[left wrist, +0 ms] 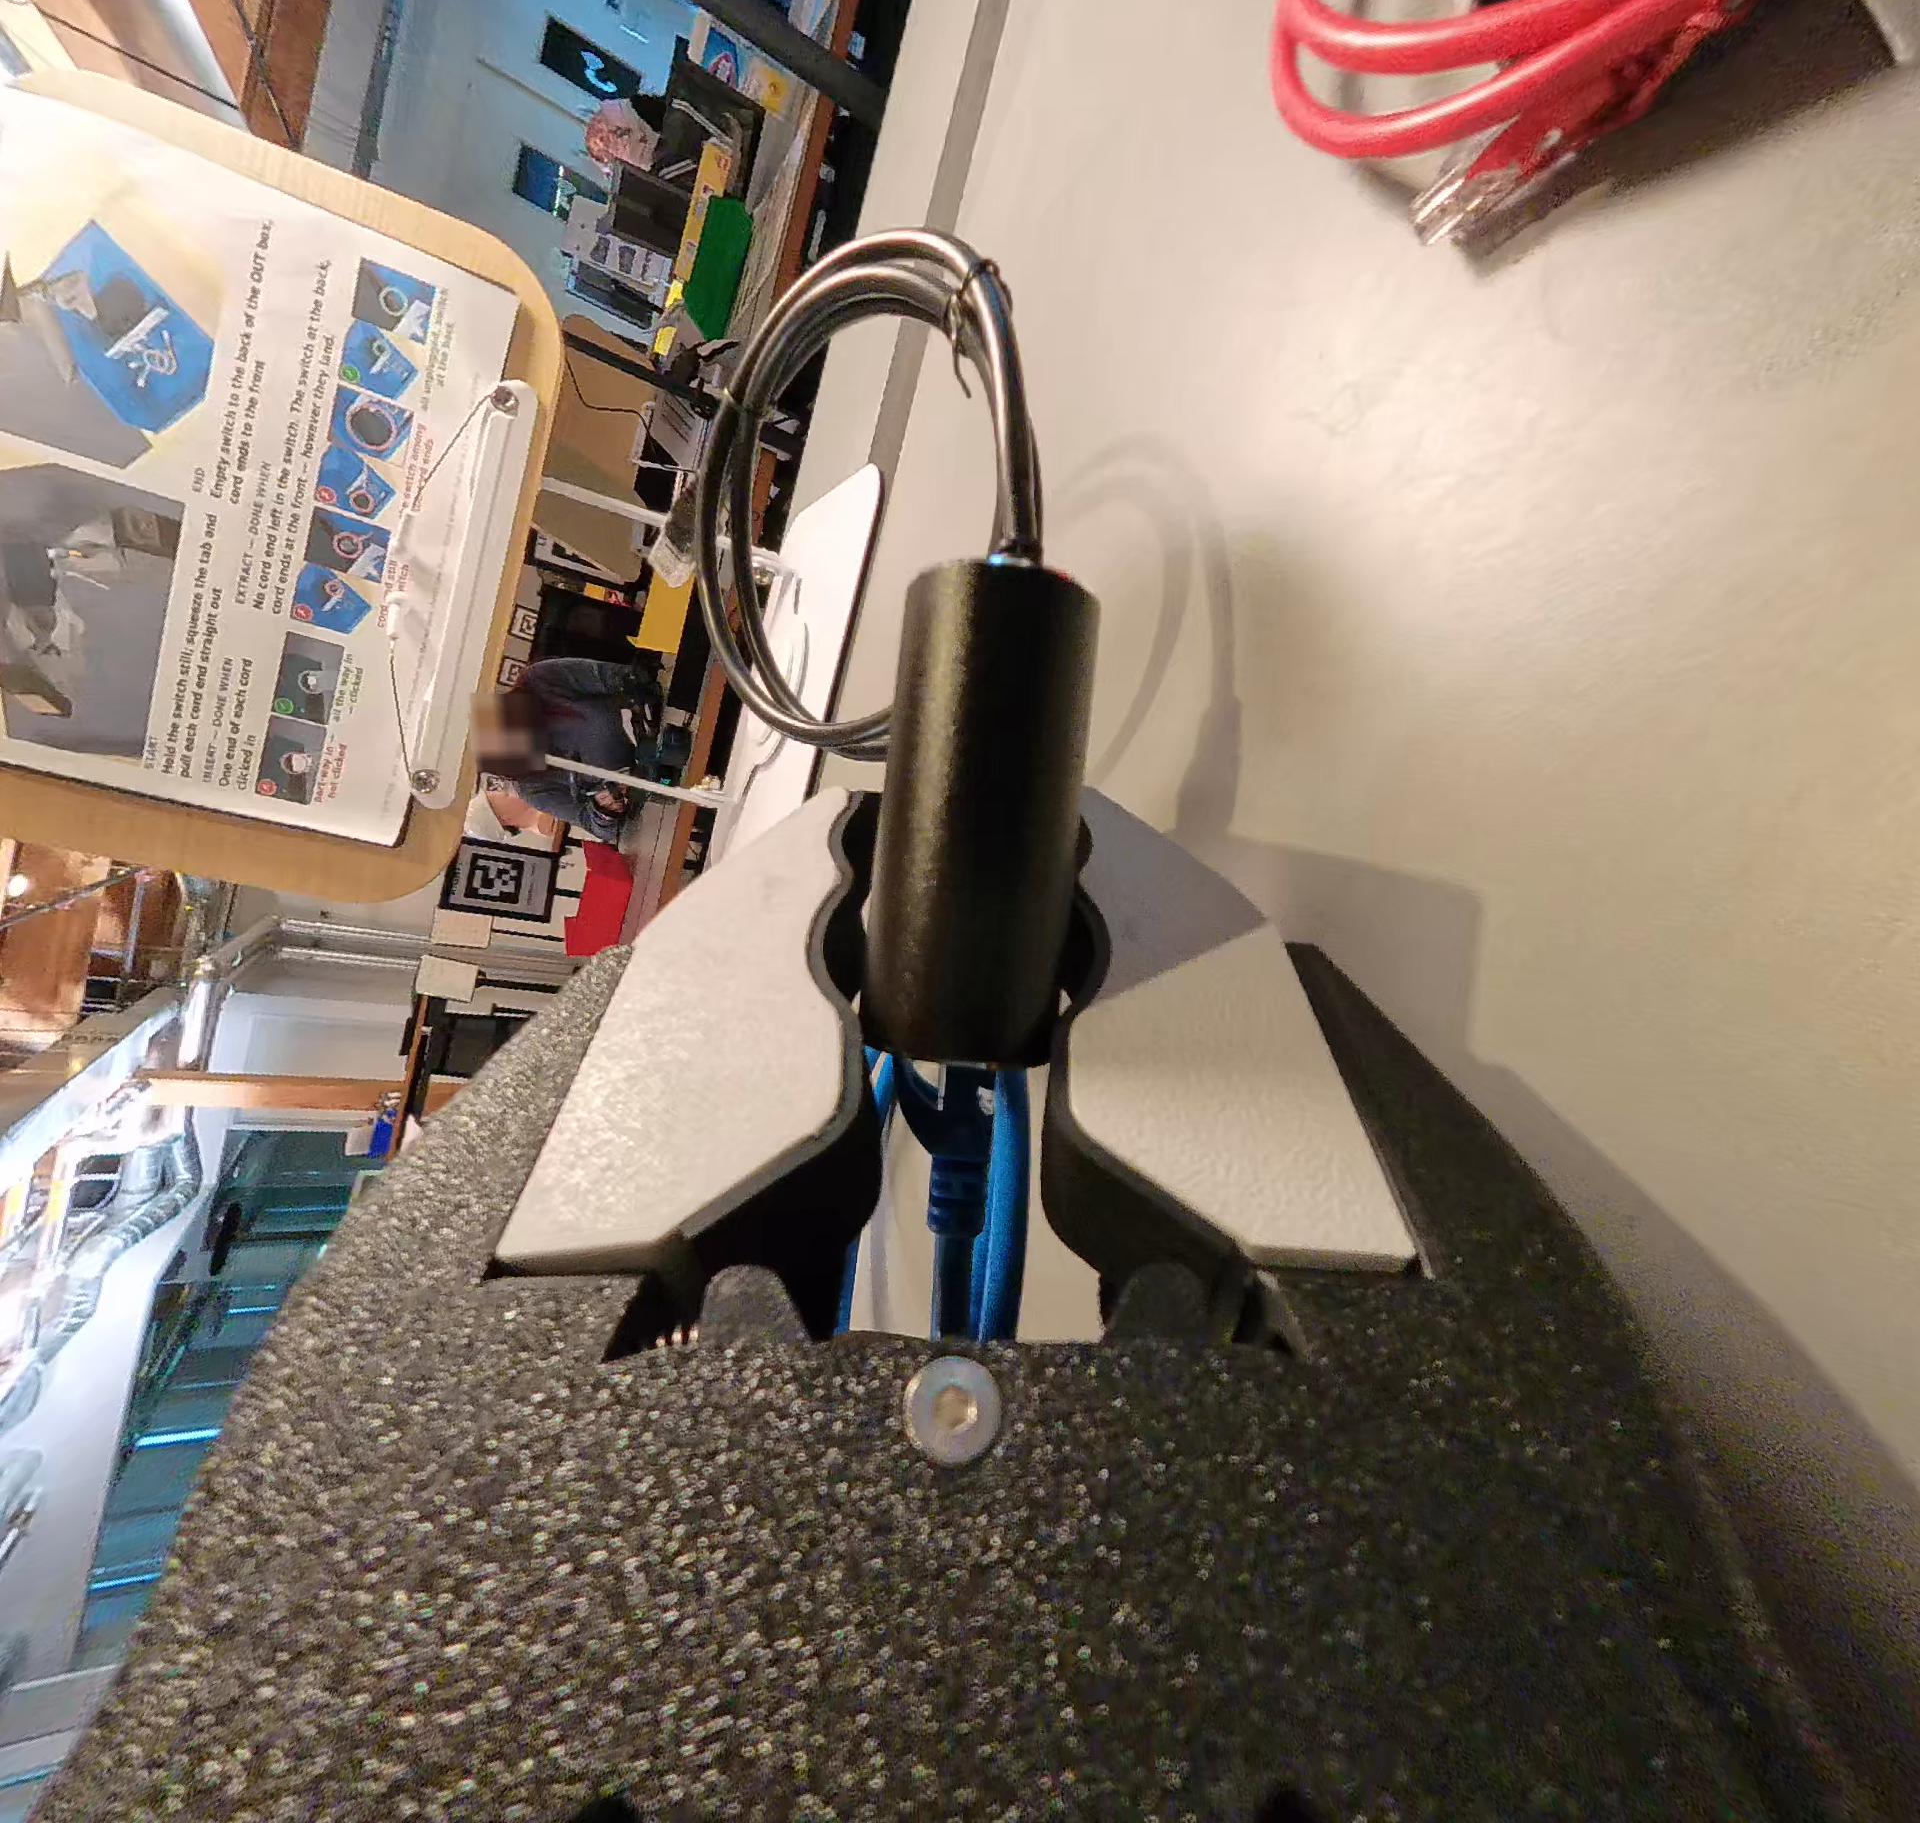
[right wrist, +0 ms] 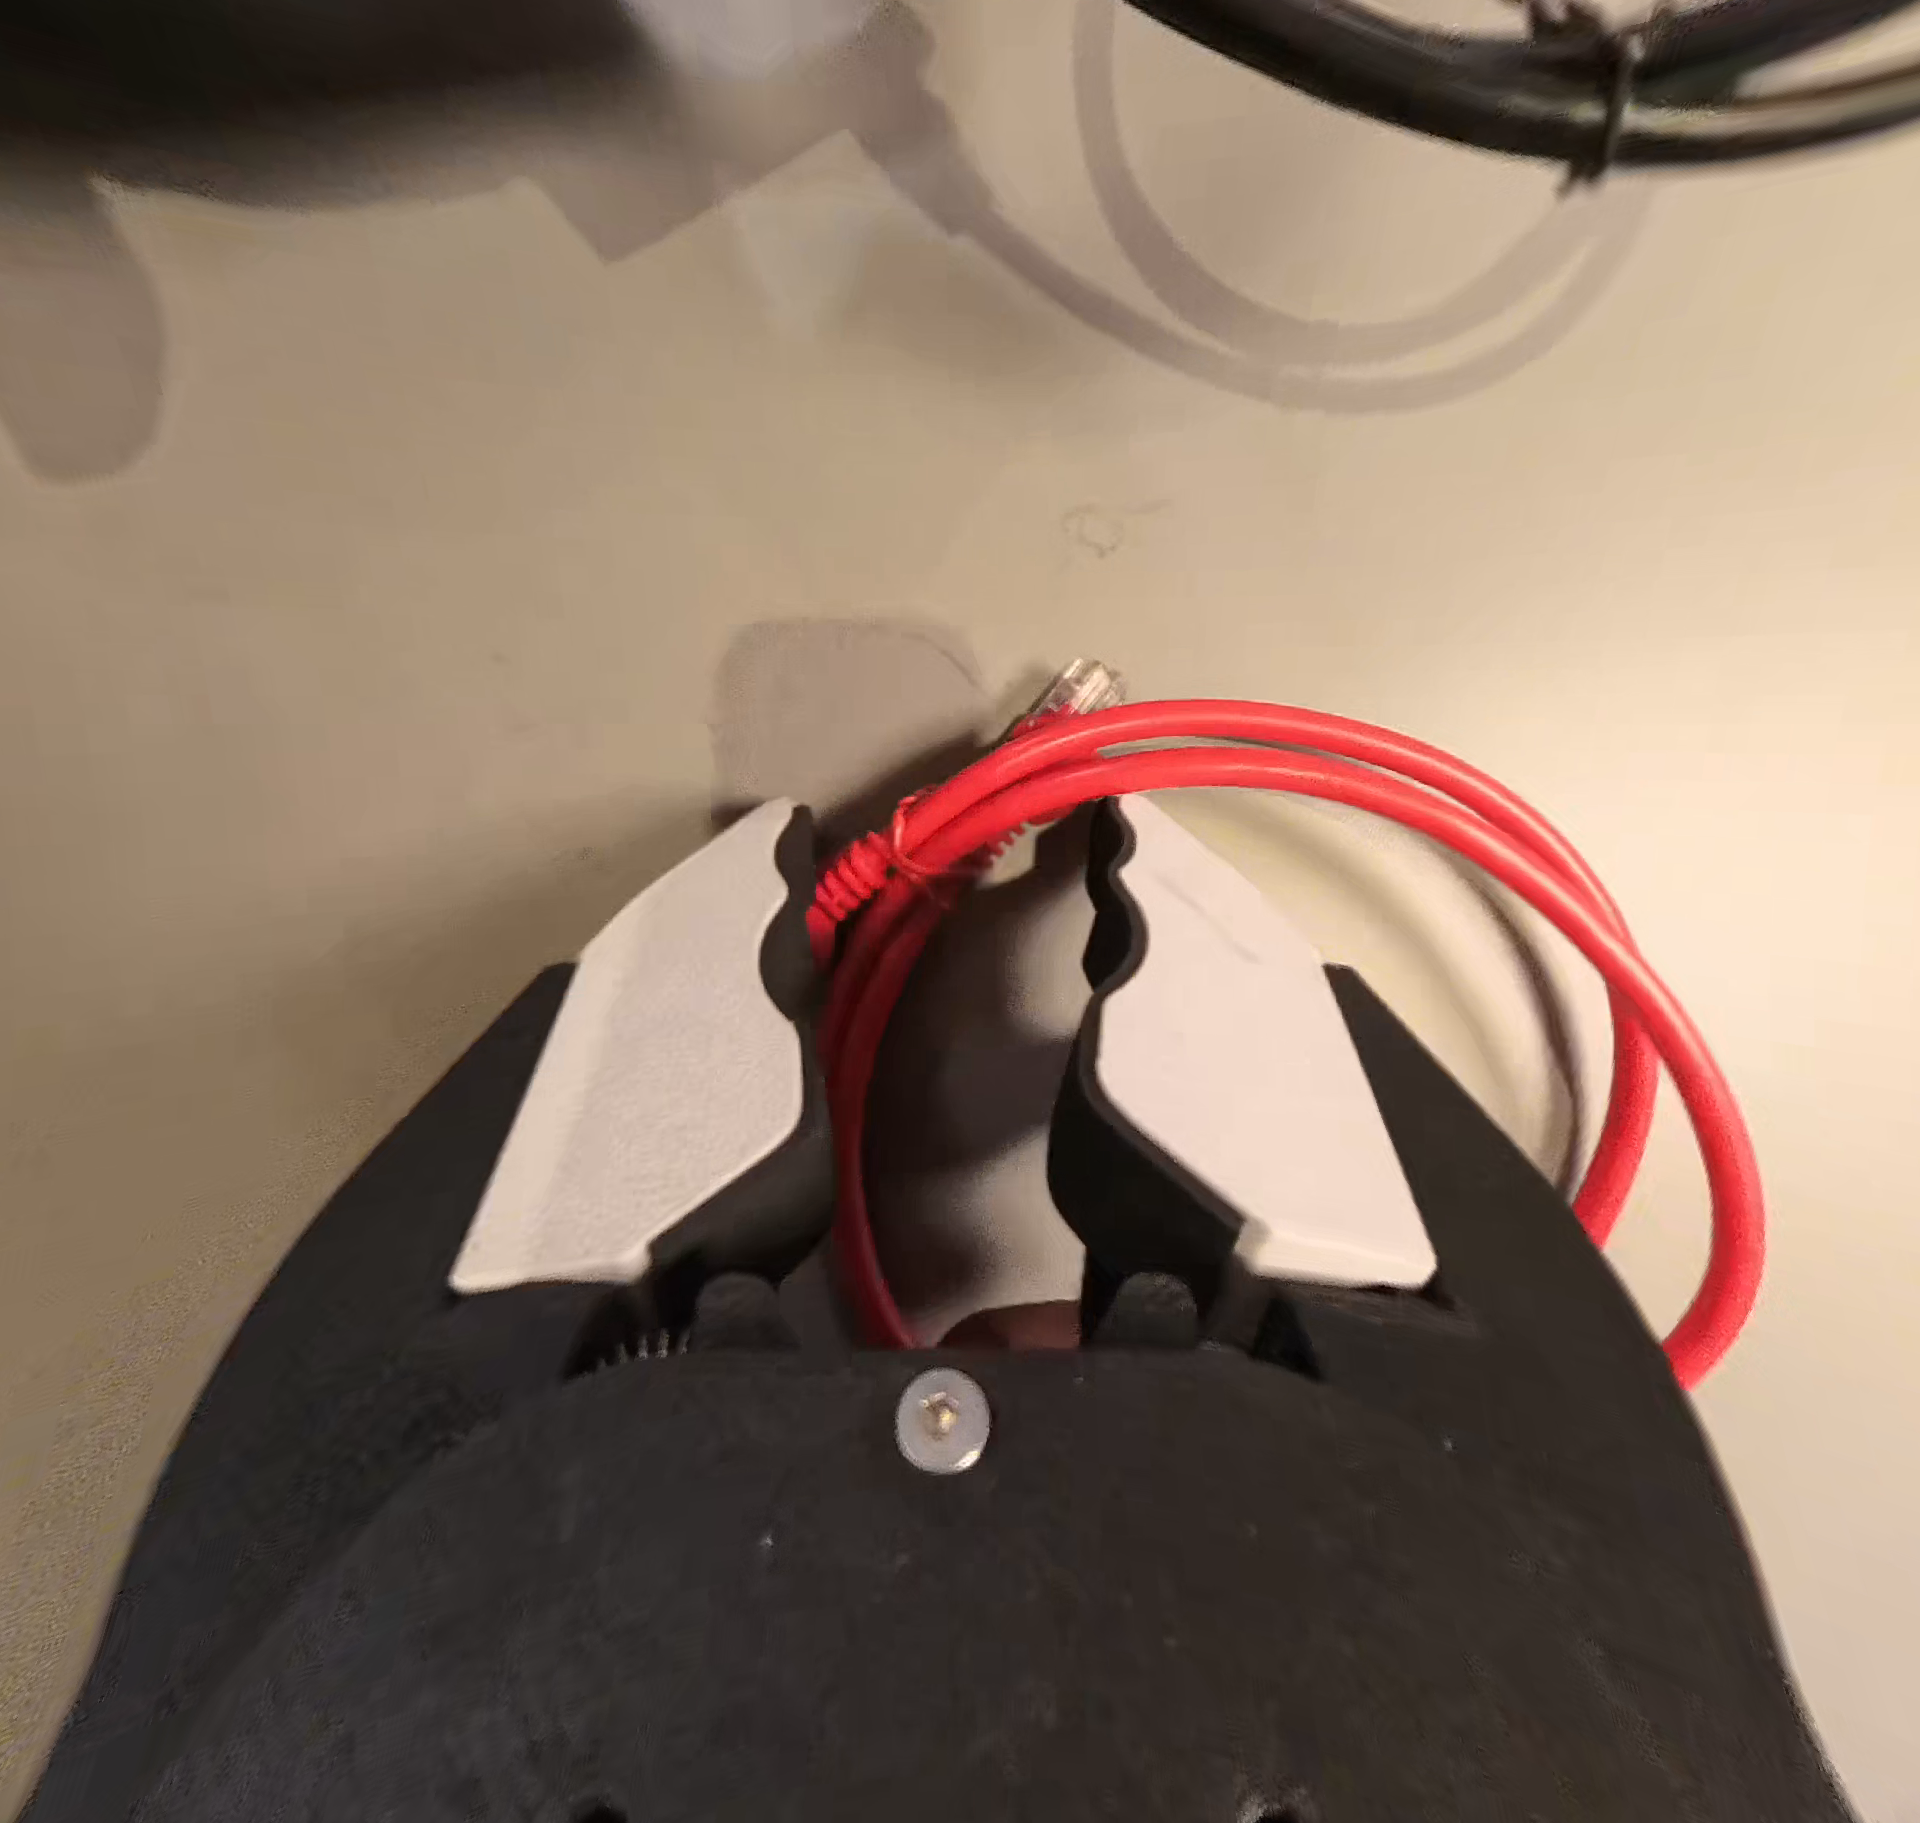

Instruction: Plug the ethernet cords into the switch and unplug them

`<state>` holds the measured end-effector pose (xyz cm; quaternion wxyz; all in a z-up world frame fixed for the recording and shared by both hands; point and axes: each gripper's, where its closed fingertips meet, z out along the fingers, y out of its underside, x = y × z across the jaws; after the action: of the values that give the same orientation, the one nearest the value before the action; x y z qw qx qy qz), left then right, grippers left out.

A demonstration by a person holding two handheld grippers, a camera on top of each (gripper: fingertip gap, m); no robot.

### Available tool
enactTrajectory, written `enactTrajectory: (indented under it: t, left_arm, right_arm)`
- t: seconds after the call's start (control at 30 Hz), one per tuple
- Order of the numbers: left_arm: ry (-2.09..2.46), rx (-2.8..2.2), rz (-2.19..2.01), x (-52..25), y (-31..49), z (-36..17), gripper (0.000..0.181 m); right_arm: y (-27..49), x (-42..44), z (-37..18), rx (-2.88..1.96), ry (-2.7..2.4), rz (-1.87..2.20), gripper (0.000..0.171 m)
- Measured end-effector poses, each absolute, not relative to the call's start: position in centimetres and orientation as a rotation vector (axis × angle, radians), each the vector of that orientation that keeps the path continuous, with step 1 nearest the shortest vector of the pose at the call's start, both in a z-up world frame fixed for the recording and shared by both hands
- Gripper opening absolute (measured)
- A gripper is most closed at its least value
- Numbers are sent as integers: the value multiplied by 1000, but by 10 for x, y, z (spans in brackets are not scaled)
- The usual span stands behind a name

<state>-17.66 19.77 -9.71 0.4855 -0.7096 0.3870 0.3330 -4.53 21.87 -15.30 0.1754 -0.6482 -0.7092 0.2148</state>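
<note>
My left gripper (left wrist: 971, 838) is shut on the black switch (left wrist: 977, 786) and holds it above the pale table (left wrist: 1507, 734). A coiled black cord (left wrist: 727, 526) is plugged into the switch's far end, and its free plug (left wrist: 675, 542) hangs loose. A blue cord (left wrist: 961, 1181) enters the switch's near end between the fingers. My right gripper (right wrist: 951, 828) is open over a coiled red cord (right wrist: 1351, 765) on the table. The cord's booted end lies between the fingers, near the left one. A clear plug (right wrist: 1086, 687) points away. The red cord (left wrist: 1455, 80) also shows in the left wrist view.
A wooden clipboard with an instruction sheet (left wrist: 260, 485) stands at the left, beyond the table edge. A person sits far off among shelves and benches. In the right wrist view the black cord (right wrist: 1455, 59) hangs across the top, and the left gripper (right wrist: 260, 28) is a blur.
</note>
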Motion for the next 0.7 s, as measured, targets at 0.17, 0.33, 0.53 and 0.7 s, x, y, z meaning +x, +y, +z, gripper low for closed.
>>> enactTrajectory:
  t: [0.17, 0.33, 0.53, 0.7]
  left_arm:
    - [1028, -1714, 850, -168, 198, -105, 33]
    - [1100, -1701, 888, -161, 198, -112, 33]
    - [1020, -1753, 957, -177, 199, -109, 33]
    - [836, -1819, 960, -198, 199, -99, 32]
  right_arm:
    - [214, -52, -150, -1596, -2096, 530, 27]
    - [217, -59, -144, -1383, -2096, 455, 20]
    - [219, -67, -143, -1268, -2040, 370, 19]
    - [218, -76, -127, -1152, -1953, 347, 19]
